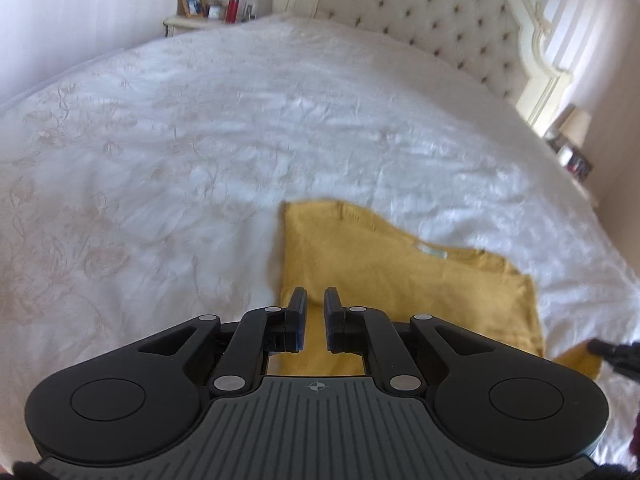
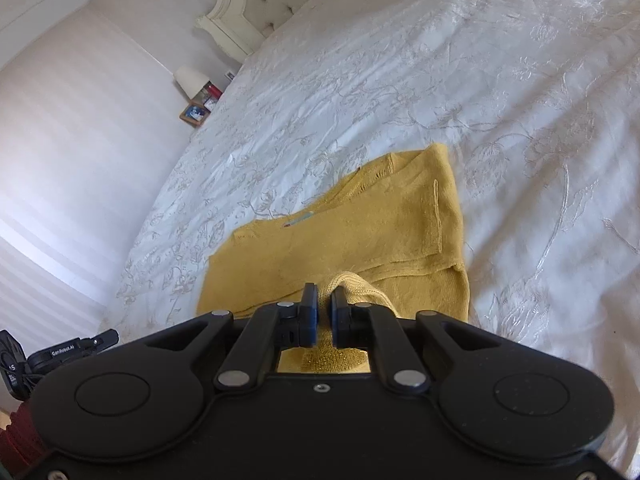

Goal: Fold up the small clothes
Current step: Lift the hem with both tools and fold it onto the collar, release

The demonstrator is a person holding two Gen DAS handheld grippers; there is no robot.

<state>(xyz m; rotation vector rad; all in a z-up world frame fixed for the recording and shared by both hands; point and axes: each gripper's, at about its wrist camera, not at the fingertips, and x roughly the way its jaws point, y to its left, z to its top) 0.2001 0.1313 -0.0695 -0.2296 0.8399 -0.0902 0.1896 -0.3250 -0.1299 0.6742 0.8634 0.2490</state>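
Note:
A mustard-yellow knit sweater (image 1: pixel 404 280) lies partly folded on the white bedspread (image 1: pixel 200 140). My left gripper (image 1: pixel 315 300) hovers over its near left part, jaws a small gap apart with nothing between them. In the right wrist view the sweater (image 2: pixel 372 224) lies ahead with one sleeve folded across the body. My right gripper (image 2: pixel 324 300) is shut on a ribbed cuff or hem (image 2: pixel 352 286) of the sweater, lifted off the bed. The right gripper's tip (image 1: pixel 612 354) shows at the right edge of the left wrist view.
A tufted cream headboard (image 1: pixel 440 12) stands at the far end of the bed. A nightstand (image 1: pixel 200 20) with a lamp, photo frame and red bottle sits at the far left. Another lamp (image 1: pixel 576 128) stands at the right. The embroidered bedspread (image 2: pixel 480 100) stretches all around.

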